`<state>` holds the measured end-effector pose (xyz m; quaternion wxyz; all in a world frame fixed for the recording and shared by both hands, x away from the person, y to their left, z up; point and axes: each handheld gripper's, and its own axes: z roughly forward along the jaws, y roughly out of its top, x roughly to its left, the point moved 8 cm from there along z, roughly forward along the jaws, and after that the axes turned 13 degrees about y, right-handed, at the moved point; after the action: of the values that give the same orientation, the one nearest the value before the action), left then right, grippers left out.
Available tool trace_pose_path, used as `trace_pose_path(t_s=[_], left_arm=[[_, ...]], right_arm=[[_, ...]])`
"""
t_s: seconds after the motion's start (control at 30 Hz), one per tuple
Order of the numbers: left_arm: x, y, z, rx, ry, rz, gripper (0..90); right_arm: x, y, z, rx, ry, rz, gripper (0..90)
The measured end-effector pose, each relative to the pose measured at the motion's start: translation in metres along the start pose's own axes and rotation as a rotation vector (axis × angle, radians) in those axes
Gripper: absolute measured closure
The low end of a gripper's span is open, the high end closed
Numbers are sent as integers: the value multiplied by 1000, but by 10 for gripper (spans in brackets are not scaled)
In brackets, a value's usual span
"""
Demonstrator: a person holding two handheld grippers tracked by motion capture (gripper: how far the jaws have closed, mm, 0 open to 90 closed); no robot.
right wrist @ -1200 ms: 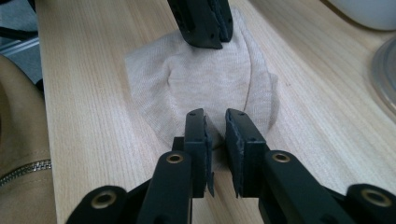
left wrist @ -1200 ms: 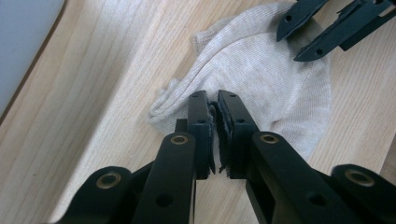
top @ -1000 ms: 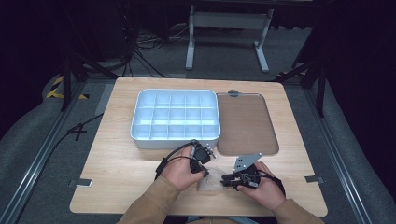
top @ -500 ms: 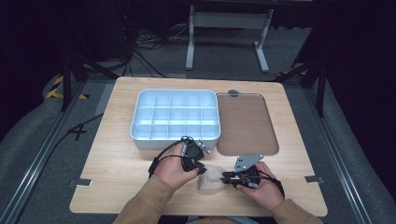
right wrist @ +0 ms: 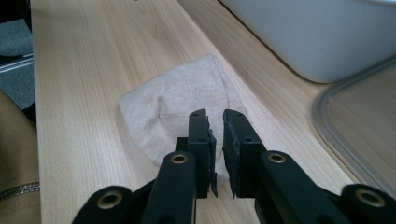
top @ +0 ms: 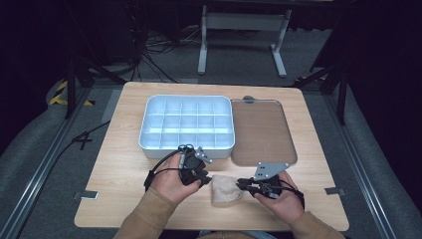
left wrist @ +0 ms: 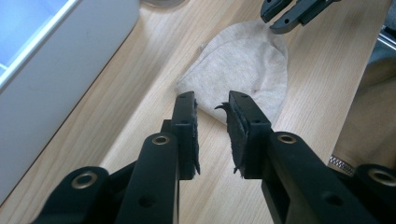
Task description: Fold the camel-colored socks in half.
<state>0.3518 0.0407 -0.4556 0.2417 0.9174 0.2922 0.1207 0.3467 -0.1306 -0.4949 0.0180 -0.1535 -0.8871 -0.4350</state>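
A folded beige cloth point(top: 224, 191) lies flat on the wooden table near its front edge, between my two grippers. My left gripper point(top: 205, 180) sits just left of it. In the left gripper view the jaws point(left wrist: 212, 105) have just been opening, with nothing between them and the cloth point(left wrist: 247, 65) beyond the tips. My right gripper point(top: 240, 183) is at the cloth's right edge. Its jaws point(right wrist: 215, 116) have just been closing to a narrow gap and hover over the near edge of the cloth point(right wrist: 177, 102), with nothing visibly pinched.
A white box with several compartments point(top: 186, 149) stands behind the hands, close to the left gripper point(left wrist: 56, 70). A brown tray point(top: 261, 132) lies to its right point(right wrist: 364, 126). The person's sleeves come in from the table's front edge.
The left gripper let go of the cloth, opened, and drew back to the left and upward. The cloth now lies flat. The right gripper stayed put while its jaws narrowed.
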Motion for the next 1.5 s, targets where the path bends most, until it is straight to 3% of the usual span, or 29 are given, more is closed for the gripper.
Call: trace_pose_path(t_s=[0.17, 0.27, 0.43, 0.63, 1.07, 1.27, 1.5], left_arm=[[-4, -4, -6, -25, -10, -18, 711], [-3, -5, -9, -35, -10, -27, 713], [-2, -5, -13, -45, -17, -37, 709], [-1, -4, -25, -113, -21, -74, 686], [0, -16, -14, -67, 13, -86, 654], [0, -19, -8, -44, 49, -93, 657], [-1, -22, 1, -12, 37, -86, 656]], right_arm=[[5, 5, -1, -38, 22, 7, 836], [8, 5, 1, -40, 52, 28, 829], [11, 5, 3, -26, 62, 25, 856], [16, 5, 8, -43, 109, 63, 869], [17, 4, 22, -30, 107, 89, 892], [18, 5, 31, -26, 103, 103, 892], [7, -3, 40, 13, 76, 113, 893]])
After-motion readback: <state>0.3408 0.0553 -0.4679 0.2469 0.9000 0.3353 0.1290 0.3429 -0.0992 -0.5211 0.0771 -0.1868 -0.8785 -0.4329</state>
